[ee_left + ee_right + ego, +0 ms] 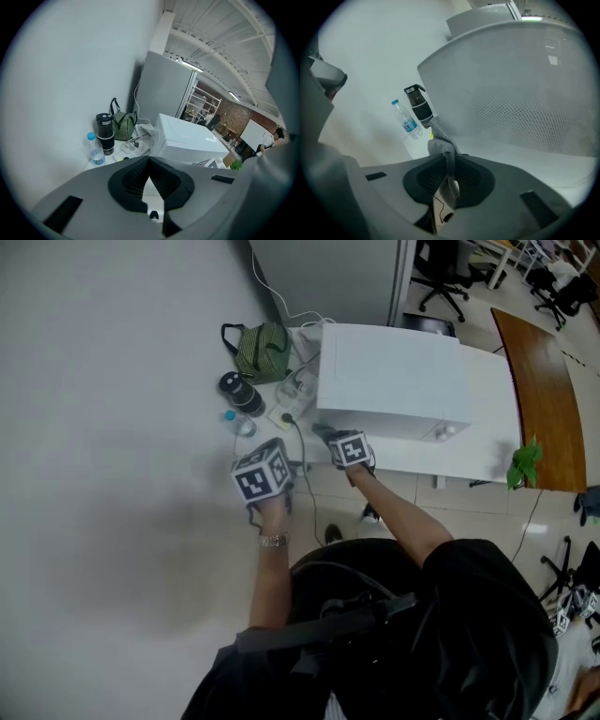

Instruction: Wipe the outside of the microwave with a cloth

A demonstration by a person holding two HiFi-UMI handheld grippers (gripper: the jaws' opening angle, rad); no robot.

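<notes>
The white microwave point(389, 381) stands on a white table point(487, 460) against the wall. It also shows in the left gripper view as a white box point(187, 138), and its perforated side wall point(525, 98) fills the right gripper view. My right gripper point(349, 450) is at the microwave's front left corner, shut on a grey cloth point(443, 147) that sticks up between the jaws close to that wall. My left gripper point(264, 474) is held back from the table, to the left of the right one, shut with nothing in it.
A green striped bag point(262, 351), a black flask point(242, 393), a small water bottle point(241, 423) and a power strip with cables point(291, 390) lie left of the microwave. A tall grey cabinet point(328, 277) stands behind. A wooden desk point(544, 390) and a plant point(525, 463) are at the right.
</notes>
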